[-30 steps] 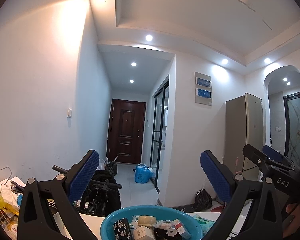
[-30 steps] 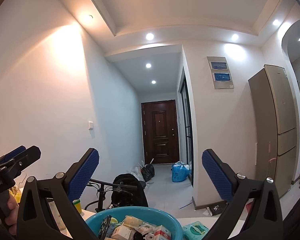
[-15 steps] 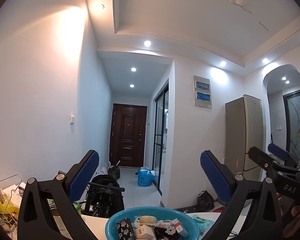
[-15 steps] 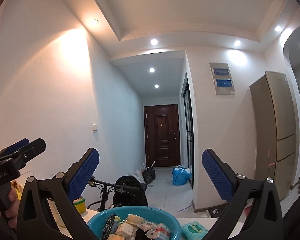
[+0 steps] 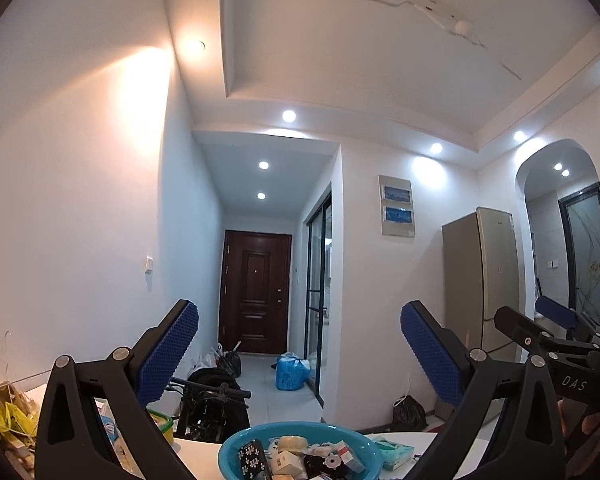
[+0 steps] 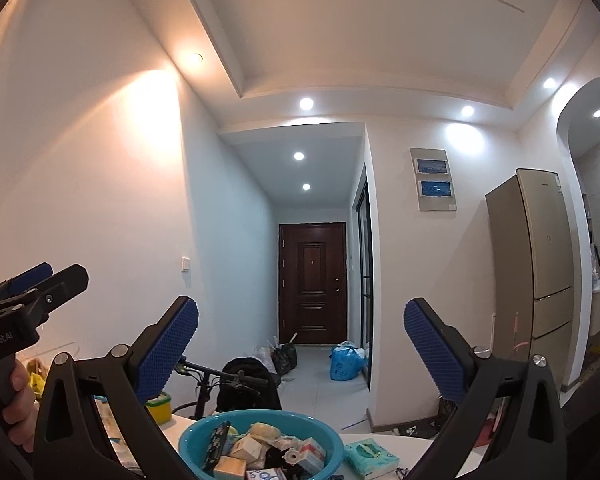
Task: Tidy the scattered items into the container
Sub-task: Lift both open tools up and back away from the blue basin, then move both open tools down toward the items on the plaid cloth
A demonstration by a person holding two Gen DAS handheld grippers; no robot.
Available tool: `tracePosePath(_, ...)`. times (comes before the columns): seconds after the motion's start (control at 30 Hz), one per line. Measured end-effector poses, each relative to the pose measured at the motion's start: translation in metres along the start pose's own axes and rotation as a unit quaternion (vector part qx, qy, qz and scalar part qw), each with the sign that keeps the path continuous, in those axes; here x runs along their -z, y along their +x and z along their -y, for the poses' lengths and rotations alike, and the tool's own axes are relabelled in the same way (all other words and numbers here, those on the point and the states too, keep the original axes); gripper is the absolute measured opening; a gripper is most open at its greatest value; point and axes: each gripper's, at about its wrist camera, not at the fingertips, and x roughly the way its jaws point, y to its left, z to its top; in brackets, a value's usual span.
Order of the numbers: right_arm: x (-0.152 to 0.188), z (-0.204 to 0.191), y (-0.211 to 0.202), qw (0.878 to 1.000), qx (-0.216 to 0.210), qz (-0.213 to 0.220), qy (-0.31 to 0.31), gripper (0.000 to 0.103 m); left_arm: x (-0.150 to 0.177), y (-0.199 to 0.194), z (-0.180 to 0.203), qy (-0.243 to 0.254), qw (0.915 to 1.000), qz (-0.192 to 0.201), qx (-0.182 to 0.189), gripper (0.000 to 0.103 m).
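Note:
A teal plastic basin [image 5: 228, 454] [image 6: 188, 438] sits on the white table at the bottom of both views, filled with several small items: boxes, a dark patterned case, a black knobbed part. My left gripper [image 5: 299, 346] is raised above and behind it, open, nothing between its blue pads. My right gripper [image 6: 301, 344] is likewise open and empty, tilted up toward the room. Each gripper shows at the edge of the other's view, the right gripper [image 5: 556, 332] and the left gripper [image 6: 32, 292], held in a hand.
A green tissue pack [image 5: 392, 450] [image 6: 370, 460] lies right of the basin. A yellow-green lidded tub [image 6: 158, 402] and clutter [image 5: 8, 416] stand at the left. Beyond the table are a bicycle [image 6: 228, 380], a hallway with a dark door [image 5: 256, 292] and a fridge [image 6: 540, 276].
Both grippers have tilted upward, so the basin and table sink lower in each view and more ceiling shows. Both stay open and empty.

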Motion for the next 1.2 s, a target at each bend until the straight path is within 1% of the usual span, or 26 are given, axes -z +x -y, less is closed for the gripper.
tracePosePath(0.07,-0.003,0.001,-0.01,1.0,0.004,0.0,0.004,0.103,-0.001,-0.012,0.0,-0.006,0.9999,0.008,-0.002,0.103)
tracePosePath(0.17,-0.004,0.003,-0.021,1.0,0.006,-0.006,0.012,0.103,-0.003,-0.026,0.002,-0.003,1.0,0.002,0.004,0.103)
tracePosePath(0.27,-0.004,0.002,-0.031,1.0,-0.005,-0.025,0.01,0.103,-0.006,-0.038,0.006,0.002,0.9999,-0.01,0.004,0.103)
tracePosePath(0.33,-0.003,-0.002,-0.037,0.999,-0.01,-0.046,0.0,0.103,-0.01,-0.049,0.008,0.0,0.9999,-0.014,0.009,0.103)
tracePosePath(0.37,-0.003,-0.004,-0.04,0.999,-0.011,-0.049,-0.004,0.103,-0.012,-0.055,0.008,-0.003,0.9998,-0.015,0.013,0.103)
tracePosePath(0.47,0.001,-0.011,-0.059,0.999,0.001,-0.045,-0.019,0.103,-0.016,-0.076,0.01,-0.012,0.9997,-0.012,0.018,0.103)
tracePosePath(0.53,0.002,-0.014,-0.071,0.999,0.013,-0.045,-0.02,0.103,-0.016,-0.088,0.011,-0.01,0.9998,-0.008,0.013,0.103)
tracePosePath(0.6,0.003,-0.012,-0.081,0.999,0.01,-0.048,-0.01,0.103,-0.017,-0.098,0.012,-0.011,0.9998,-0.015,0.007,0.103)
tracePosePath(0.7,0.0,-0.005,-0.09,0.998,0.0,-0.064,0.013,0.103,-0.022,-0.112,0.012,-0.027,0.9992,-0.023,0.019,0.103)
tracePosePath(0.77,-0.001,0.002,-0.093,0.996,0.014,-0.079,0.033,0.103,-0.025,-0.12,0.011,-0.038,0.9987,-0.024,0.025,0.103)
tracePosePath(0.83,-0.001,0.01,-0.1,0.995,0.028,-0.081,0.05,0.103,-0.025,-0.132,0.009,-0.046,0.9984,-0.021,0.023,0.103)
tracePosePath(0.87,0.0,0.013,-0.104,0.995,0.035,-0.08,0.055,0.103,-0.024,-0.138,0.008,-0.048,0.9983,-0.02,0.025,0.103)
tracePosePath(0.93,0.002,0.017,-0.113,0.995,0.036,-0.07,0.057,0.103,-0.02,-0.147,0.007,-0.05,0.9982,-0.016,0.03,0.103)
tracePosePath(1.03,0.012,0.018,-0.122,0.996,0.037,-0.056,0.057,0.103,-0.007,-0.152,0.004,-0.06,0.998,-0.021,0.007,0.103)
tracePosePath(1.13,0.028,0.014,-0.12,0.997,0.02,-0.048,0.053,0.103,0.013,-0.15,0.0,-0.052,0.9982,-0.028,0.015,0.103)
tracePosePath(1.2,0.042,0.009,-0.119,0.998,0.004,-0.048,0.04,0.103,0.029,-0.148,-0.003,-0.055,0.9982,-0.023,0.007,0.103)
